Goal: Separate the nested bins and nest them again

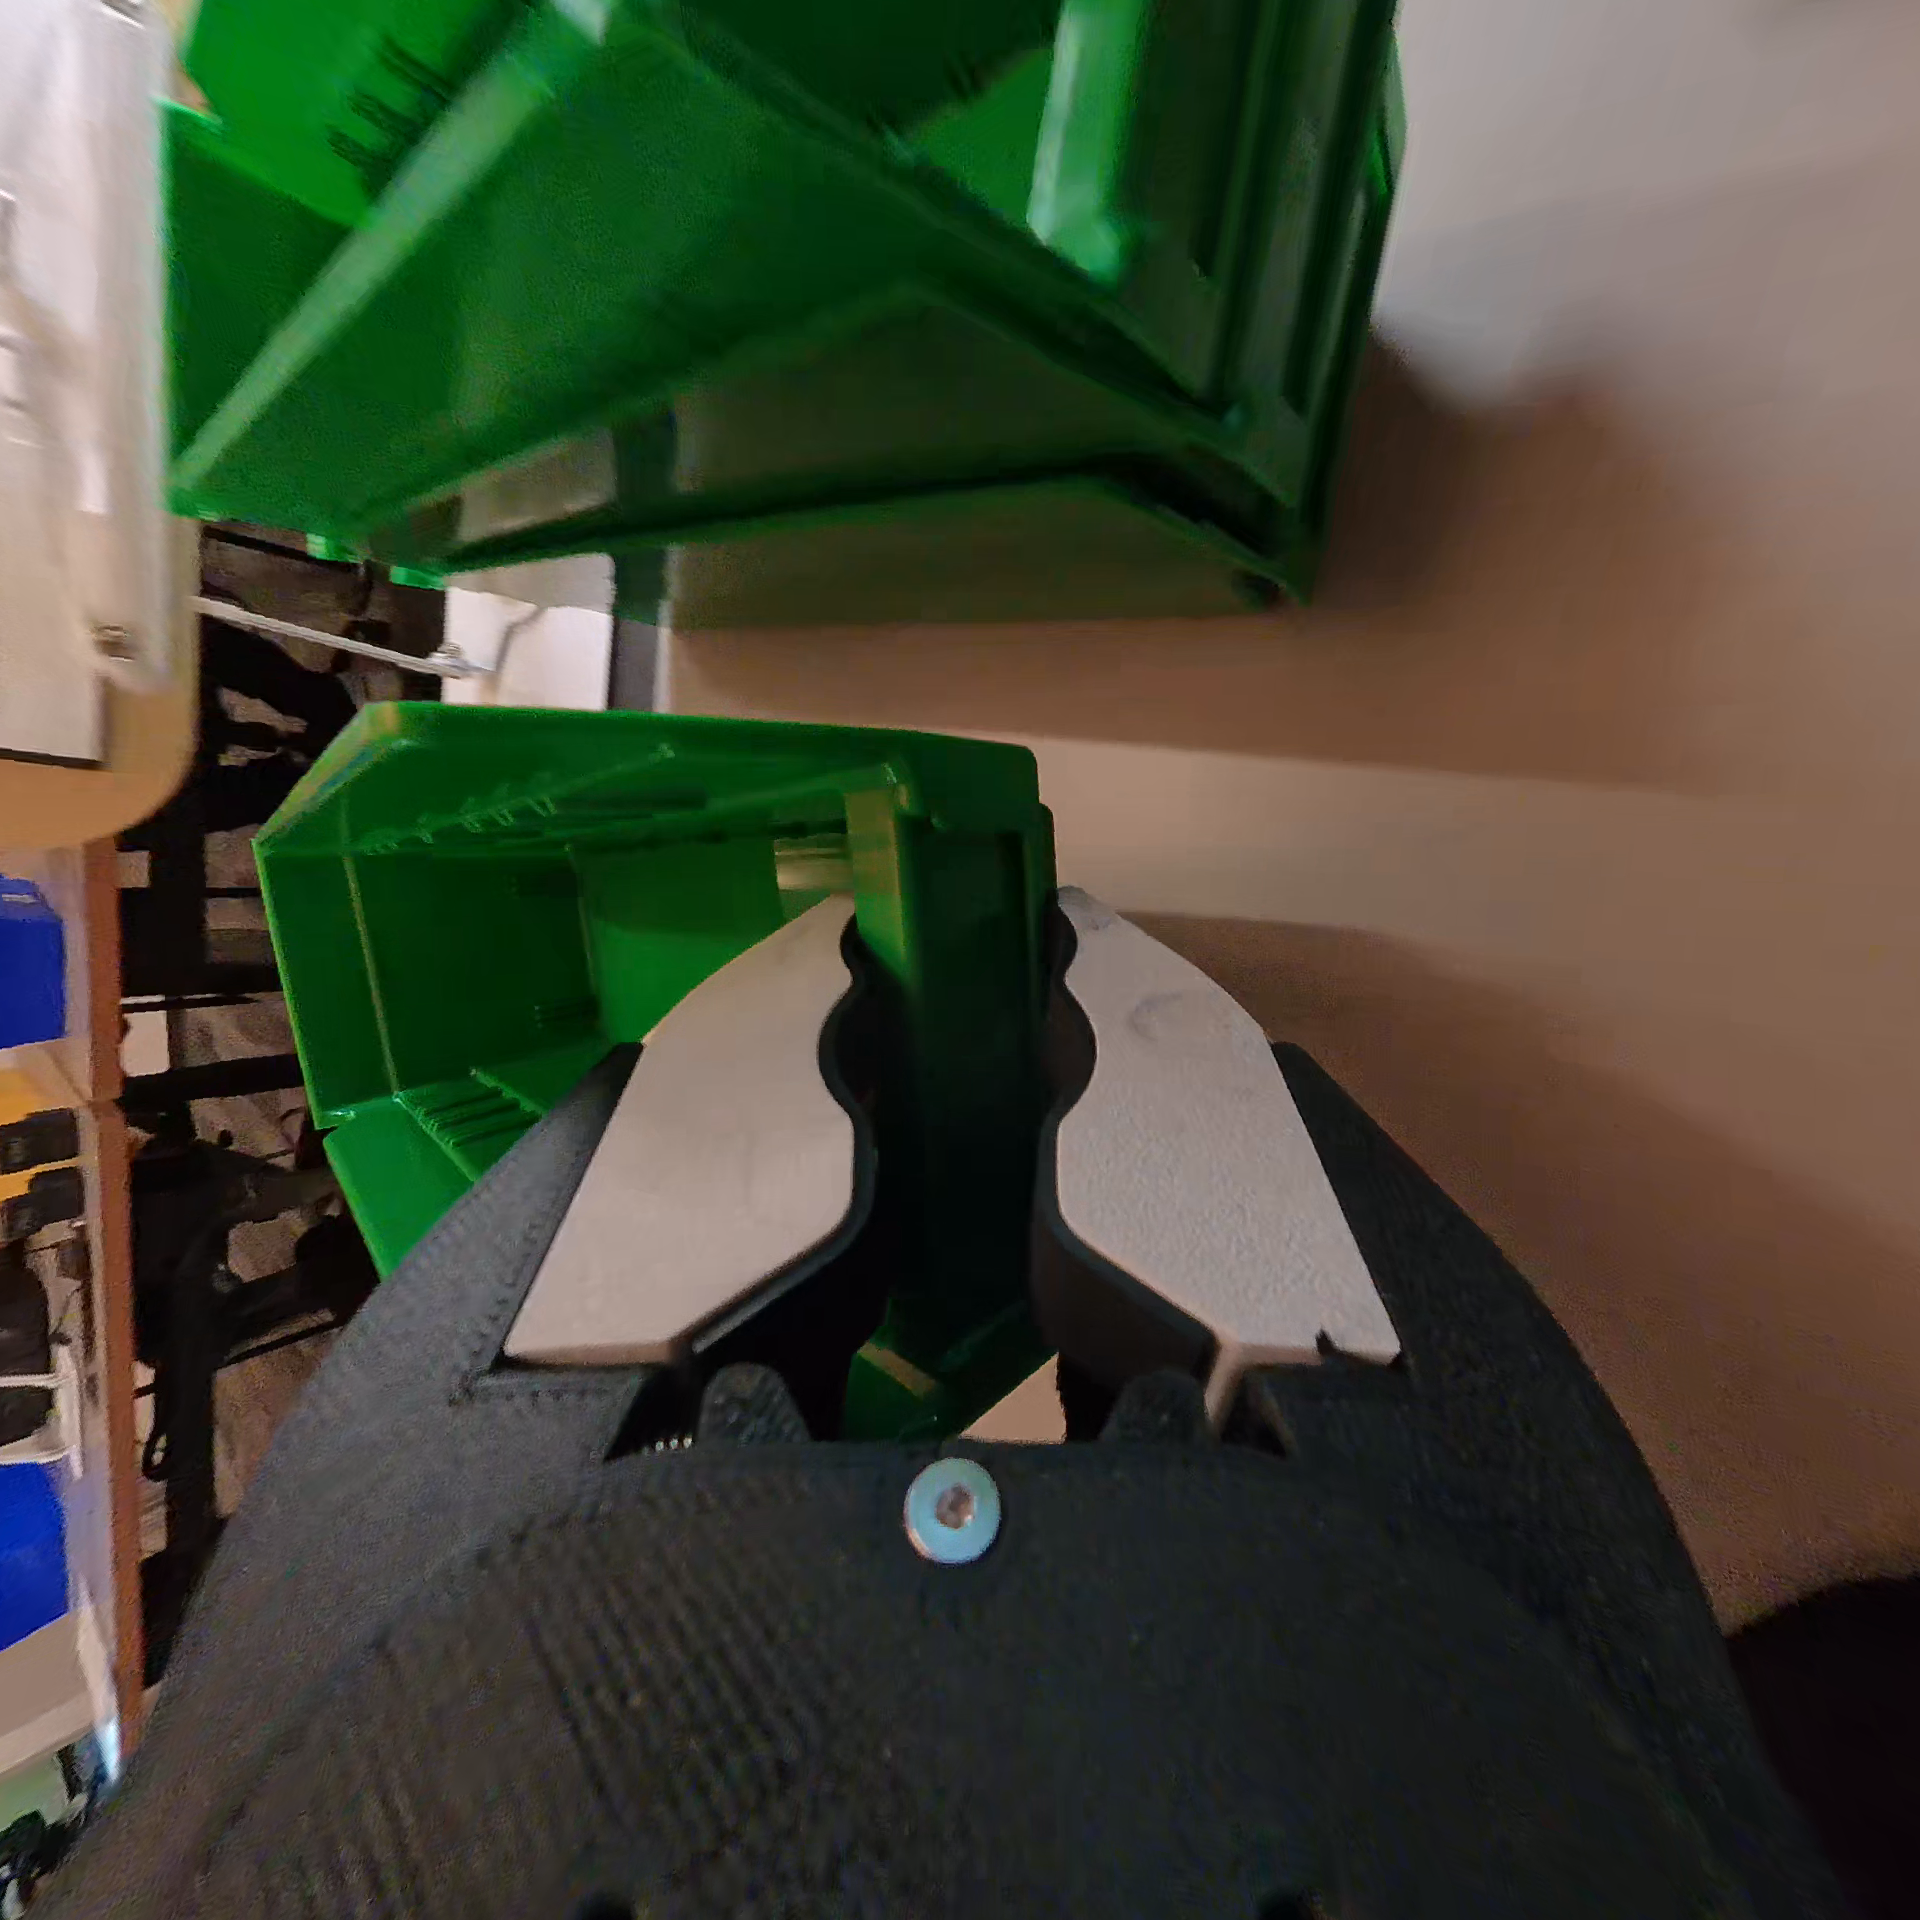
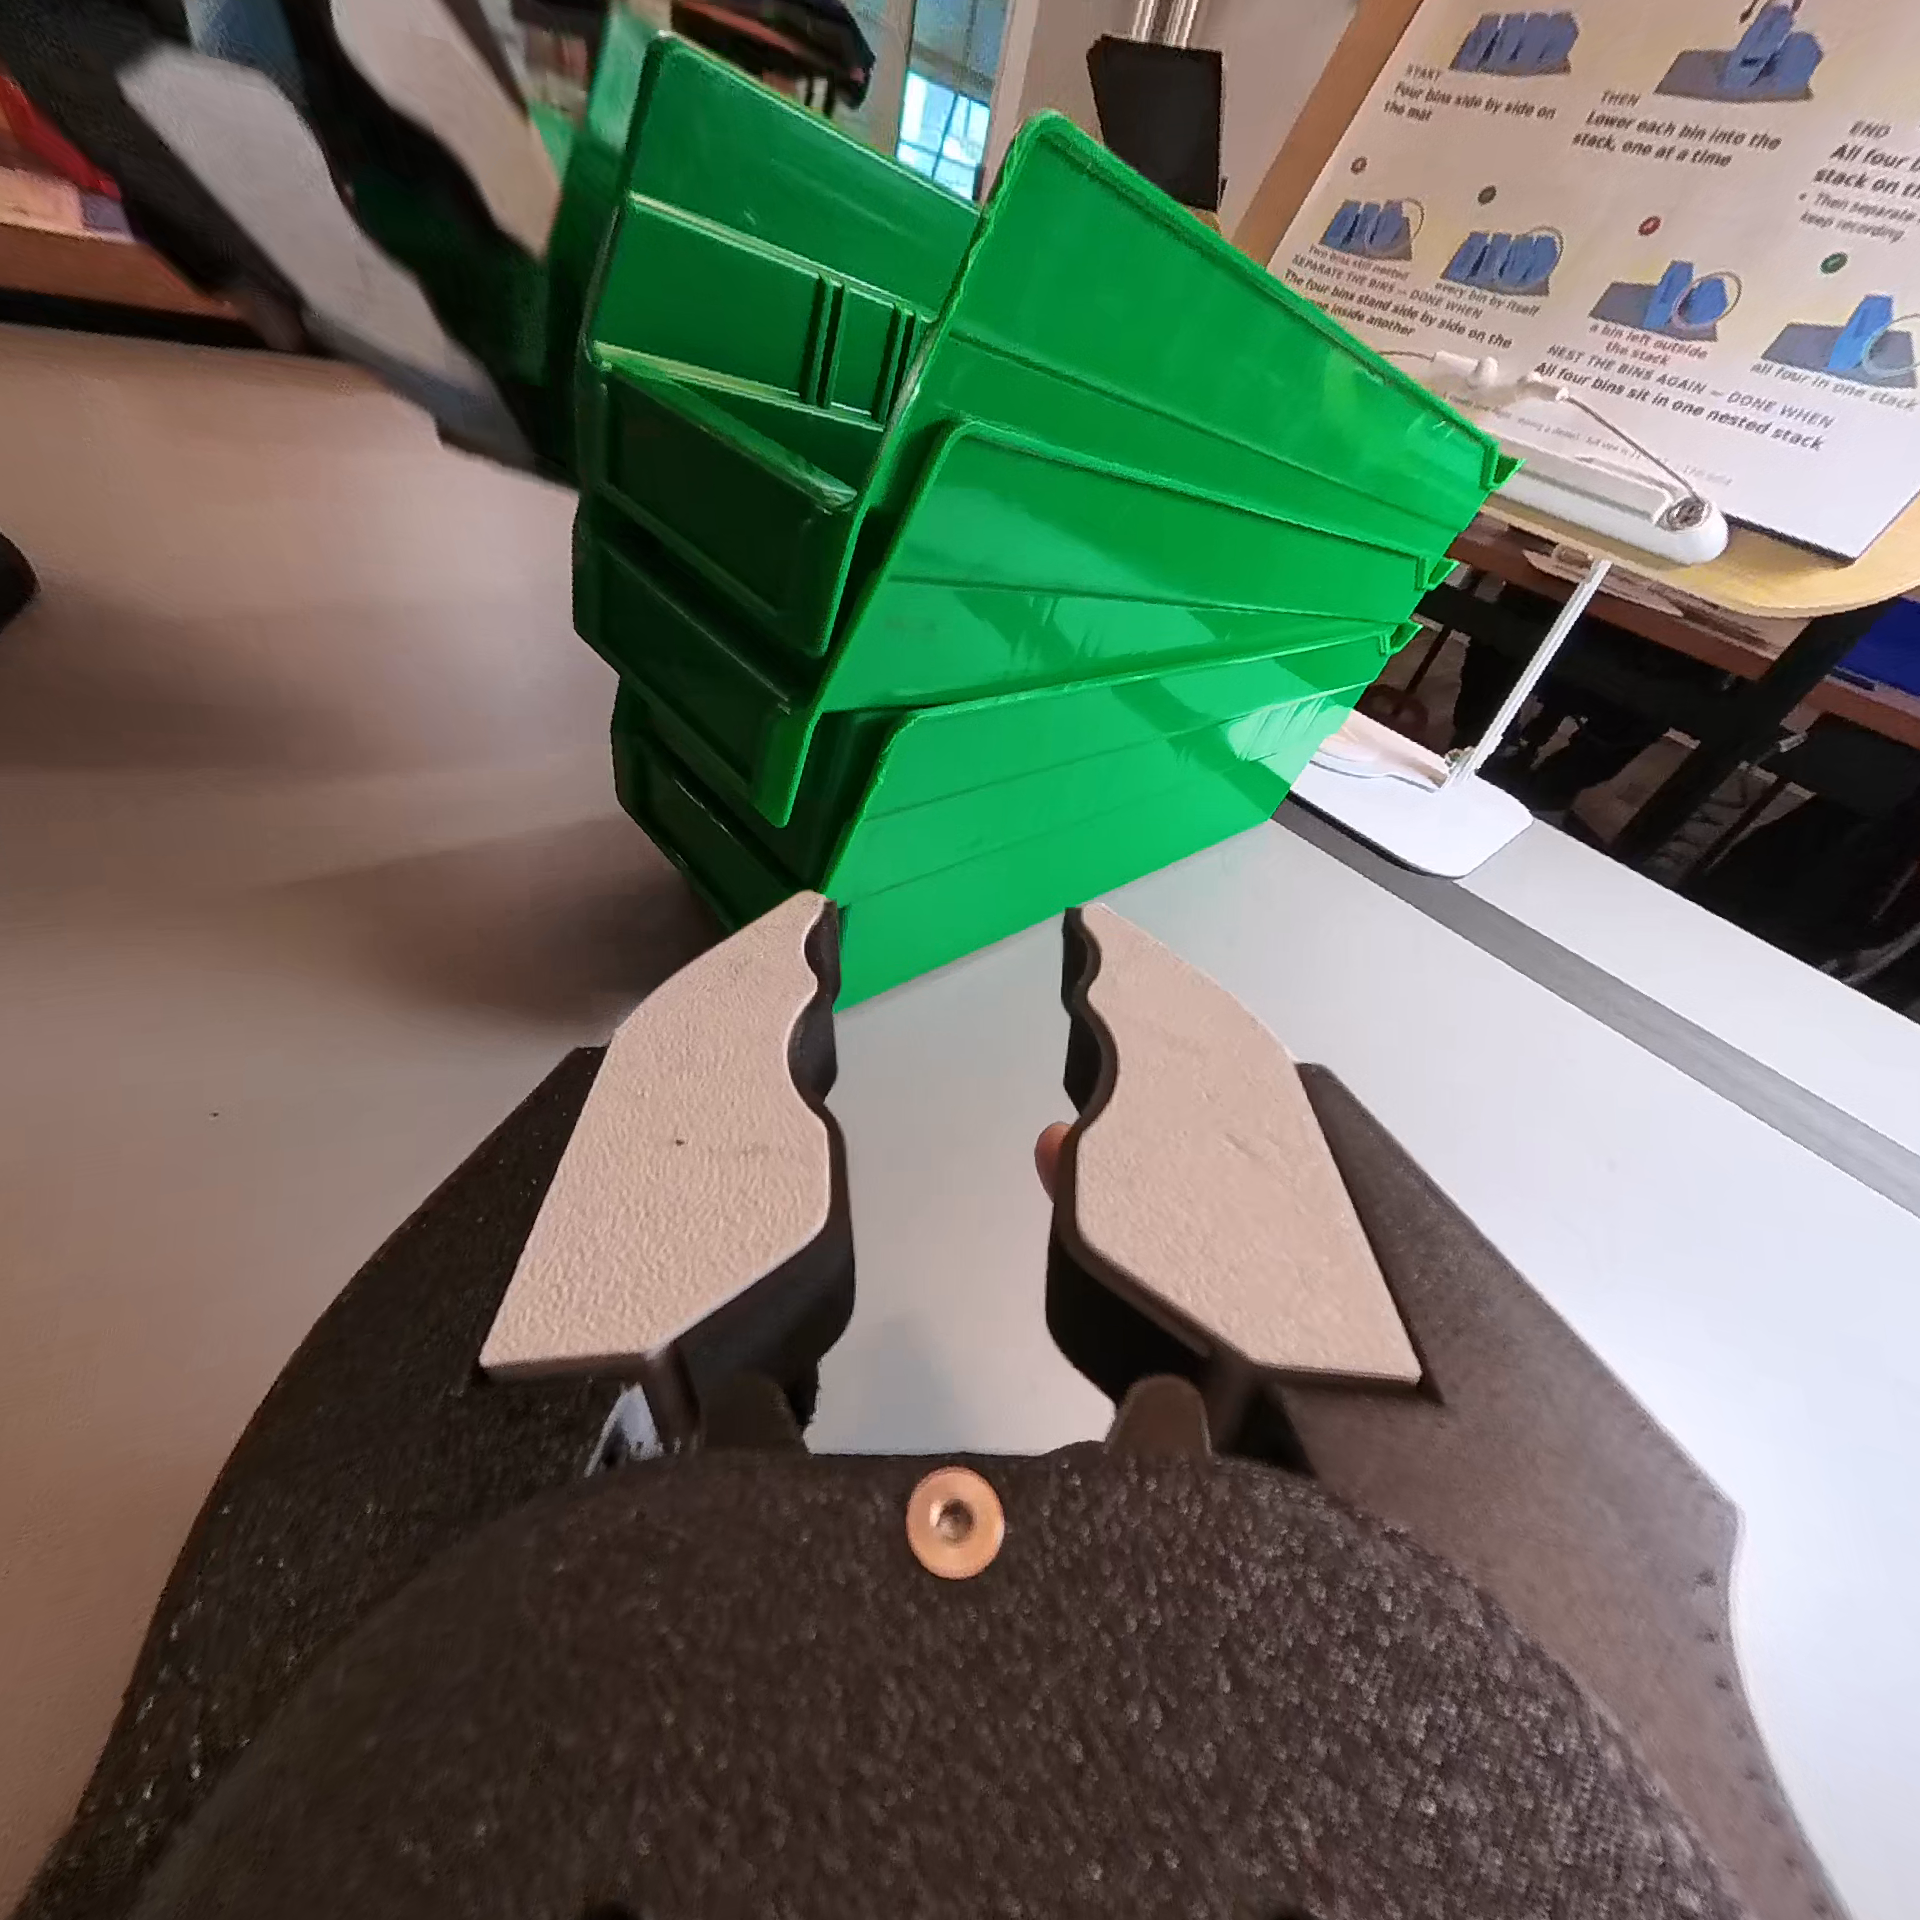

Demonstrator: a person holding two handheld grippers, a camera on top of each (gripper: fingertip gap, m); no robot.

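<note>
Two hand-held grippers in play. Left hand-held gripper is clamped on the end wall of a single green bin; one finger sits inside the bin, the other outside the wall. That bin is apart from the rest, tipped on its side in the left wrist view, open cavity facing left. Whether it touches the bench can't be told from this view.

Right hand-held gripper has its fingers apart, nothing between them, only bare bench showing through the gap. It sits near the low front corner of the green bin stack, left fingertip just beside the bottom bin's edge; contact can't be confirmed.

Stack stands on the bench, far of the right gripper, bins nested one in another and fanned: lower ones flatter, top ones tilted up toward the far right. At least four rims visible. Same stack fills the top of the left wrist view, blurred, well above the held bin in frame.

Left gripper shows blurred at far left of the right wrist view, behind the stack.

Far right: instruction board with pictures, propped up, white lamp with its base on the bench. Blue bins on shelf at left edge of left wrist view.
</note>
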